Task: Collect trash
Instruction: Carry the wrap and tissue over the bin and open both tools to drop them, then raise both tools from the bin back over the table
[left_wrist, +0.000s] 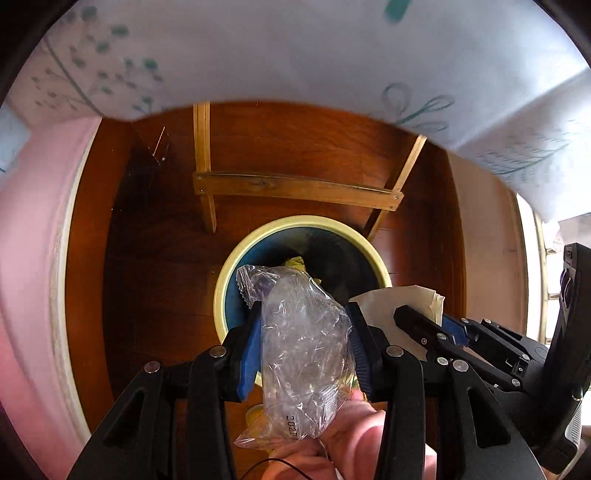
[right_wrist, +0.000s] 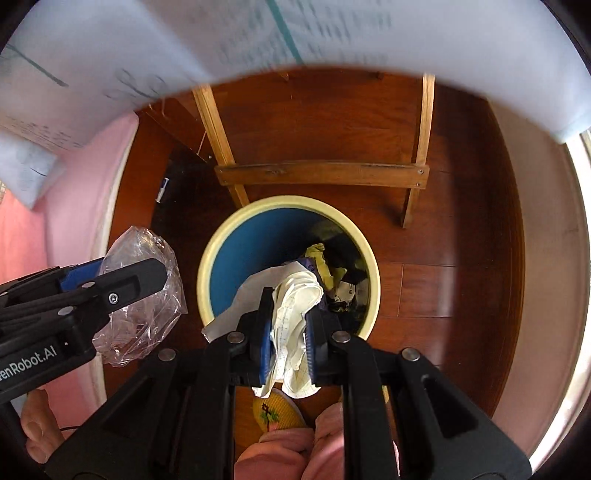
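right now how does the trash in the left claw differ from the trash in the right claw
The clear plastic bag is see-through and shiny; the crumpled paper is opaque and off-white. The bag is bulkier, holding the left claw wider; the paper sits in a narrower right claw. Both are pinched above the bin.
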